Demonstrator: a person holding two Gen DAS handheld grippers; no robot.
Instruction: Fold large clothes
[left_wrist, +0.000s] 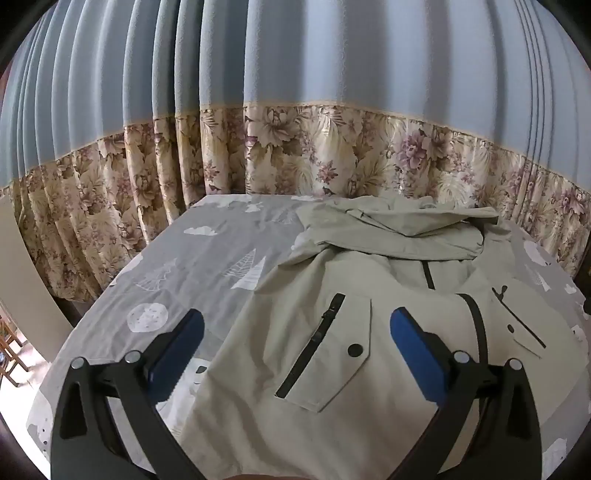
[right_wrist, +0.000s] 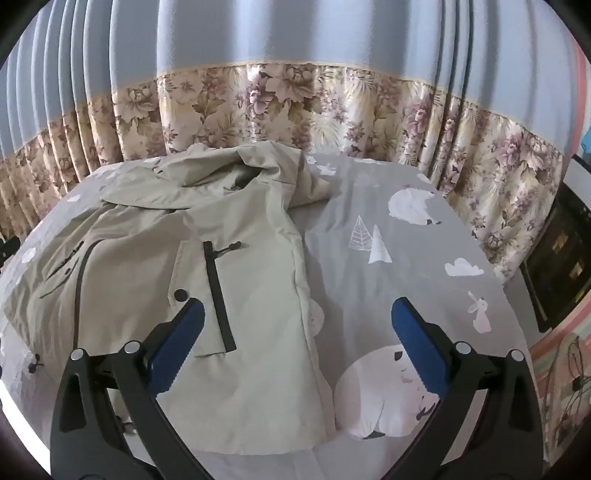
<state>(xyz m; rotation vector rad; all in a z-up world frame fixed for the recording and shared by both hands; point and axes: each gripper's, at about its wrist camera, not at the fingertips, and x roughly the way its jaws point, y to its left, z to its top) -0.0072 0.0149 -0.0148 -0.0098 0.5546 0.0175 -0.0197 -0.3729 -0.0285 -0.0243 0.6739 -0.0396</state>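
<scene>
Both the left tongs (left_wrist: 297, 341) and the right tongs (right_wrist: 297, 341) hung spread and empty above the bed (right_wrist: 406, 266), the beige jacket (left_wrist: 332, 387) lying spread beneath and ahead of them, front up, seemingly not yet folded.

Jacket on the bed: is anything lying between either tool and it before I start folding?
Nothing visible. The jacket lies spread on the grey bedsheet with nothing on top of it. The left tool and right tool both stand open above it, holding nothing.
</scene>
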